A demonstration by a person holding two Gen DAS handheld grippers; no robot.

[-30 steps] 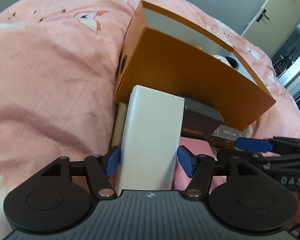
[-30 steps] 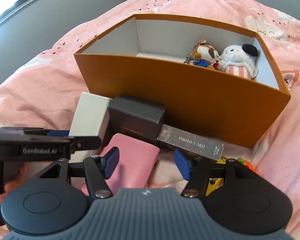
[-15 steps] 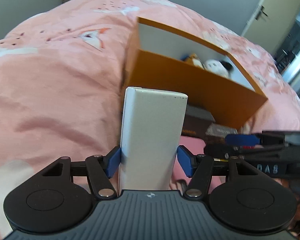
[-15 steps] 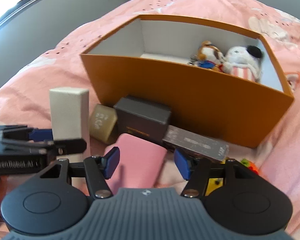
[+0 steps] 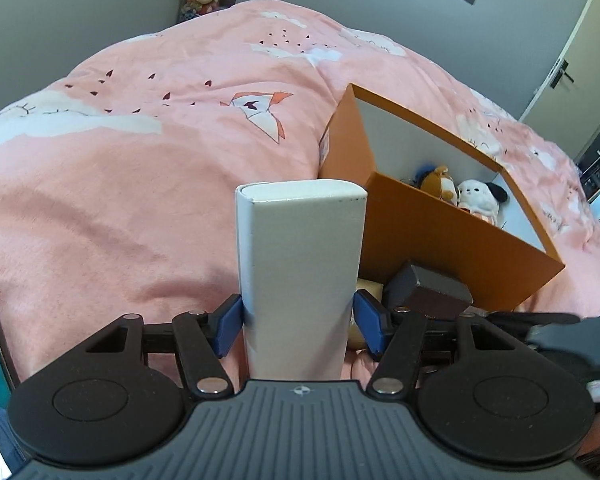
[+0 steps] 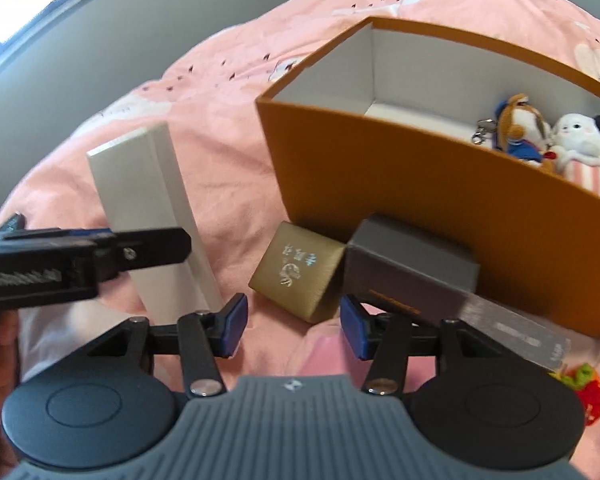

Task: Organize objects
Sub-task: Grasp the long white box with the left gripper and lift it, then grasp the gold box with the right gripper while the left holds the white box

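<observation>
White box held up over the pink bed [image 5: 140, 184]

The orange box [image 6: 420, 208] holds two plush toys [image 6: 548, 140]. The left gripper [image 5: 298, 322] clamps the tall white box [image 5: 300, 264] upright, beside it; the right gripper [image 6: 291, 326] fingers are closing on nothing, above the gold box [image 6: 296, 270].

Left wrist view: sits behind own jaws, faces forward and down across pink printed bedspread [image 5: 140, 208], tall white rectangular carton [image 5: 300, 264] close in centre. Right wrist view: same steep downward tilt, nearer open orange cardboard box [image 6: 380, 184], which fills upper right. Both views share that box [image 5: 452, 220], the carton [image 6: 148, 200], dark grey lidded box [image 6: 412, 256] [image 5: 428, 284], two plush toys [image 6: 552, 140] [image 5: 460, 194].
</observation>
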